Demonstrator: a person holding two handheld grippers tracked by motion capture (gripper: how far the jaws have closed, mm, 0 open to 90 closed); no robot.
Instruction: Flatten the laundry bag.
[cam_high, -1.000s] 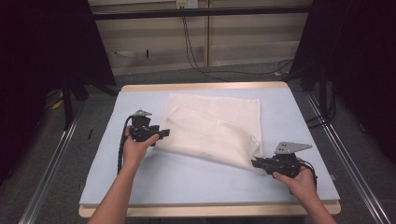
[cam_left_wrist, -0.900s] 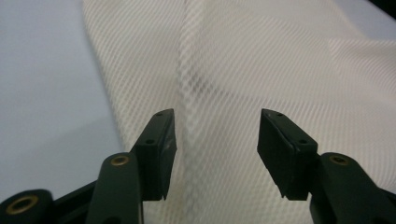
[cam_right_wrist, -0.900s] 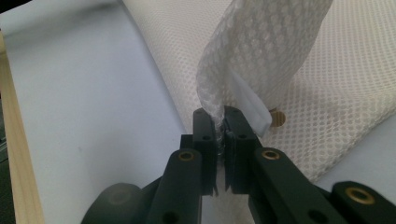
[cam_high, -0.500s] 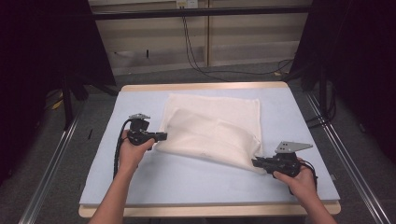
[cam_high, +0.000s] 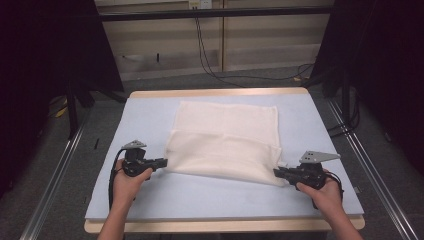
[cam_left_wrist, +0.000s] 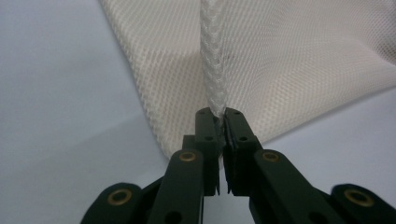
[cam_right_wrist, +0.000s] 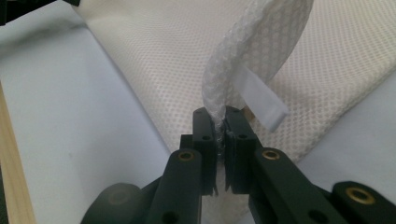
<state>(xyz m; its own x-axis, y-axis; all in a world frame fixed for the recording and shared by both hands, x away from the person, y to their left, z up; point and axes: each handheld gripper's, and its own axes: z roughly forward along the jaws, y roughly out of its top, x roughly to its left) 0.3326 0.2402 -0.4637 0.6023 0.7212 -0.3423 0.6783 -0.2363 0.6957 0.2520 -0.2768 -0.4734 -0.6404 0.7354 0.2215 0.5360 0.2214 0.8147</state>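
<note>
Folding looks about half done, judging from the high view: the white mesh cloth (cam_high: 225, 140) lies in the middle of the pale blue table (cam_high: 150, 115), and its near part already rests doubled over the far part, with a step in the outline at the right side of the frame where the upper layer ends. Both near corners are held, the left gripper (cam_high: 161, 162) at the lower left corner of the cloth and the right gripper (cam_high: 276, 172) at the lower right corner. What seems left is to settle this folded edge flat, let go, and perhaps fold again; the near edge sags slightly between the two grips.

Left gripper view: the black jaws stand pressed together on the stitched hem (cam_left_wrist: 212, 60) of the cloth, which rises straight up from their tips through the centre of the frame. Mesh fabric spreads to both sides of it in the upper half, with bare table at the left and lower right.

Right gripper view: the jaws are likewise clamped on a bunched, rolled corner of the hem, which curls up and to the right above the tips. A small white tag (cam_right_wrist: 259, 100) hangs from that corner just right of the jaws. Folded mesh lies behind across the upper frame, and the table's wooden edge (cam_right_wrist: 16, 172) shows at the lower left.
</note>
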